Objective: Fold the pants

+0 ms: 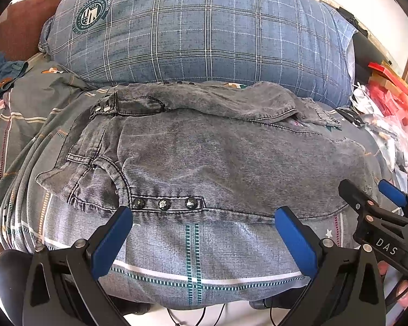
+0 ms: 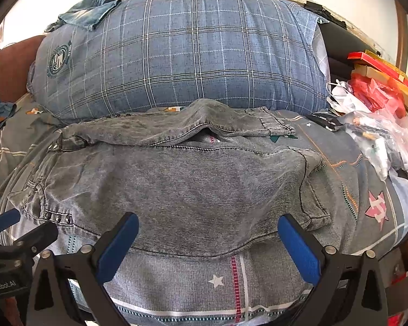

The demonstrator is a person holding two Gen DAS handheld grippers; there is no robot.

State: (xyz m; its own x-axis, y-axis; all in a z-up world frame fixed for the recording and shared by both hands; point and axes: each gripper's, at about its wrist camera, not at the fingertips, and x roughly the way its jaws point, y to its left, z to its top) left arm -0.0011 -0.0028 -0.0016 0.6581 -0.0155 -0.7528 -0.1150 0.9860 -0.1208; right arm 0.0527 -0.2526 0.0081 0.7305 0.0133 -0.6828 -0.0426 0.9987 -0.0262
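Pants flat on the bed, both tongs wide apart

One pants (image 1: 217, 157) lies on the bed (image 1: 176, 255) before you, long axis left to right, waist at the left. Your left tongs (image 1: 204, 233) hover at the near waist edge, your right tongs (image 2: 208, 240) near the leg end. Each holds nothing. One pillow (image 1: 204, 27) lies behind.

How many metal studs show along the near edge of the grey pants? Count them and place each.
3 on the pants: left stud, middle stud, right stud. More may sit hidden along the far edge.
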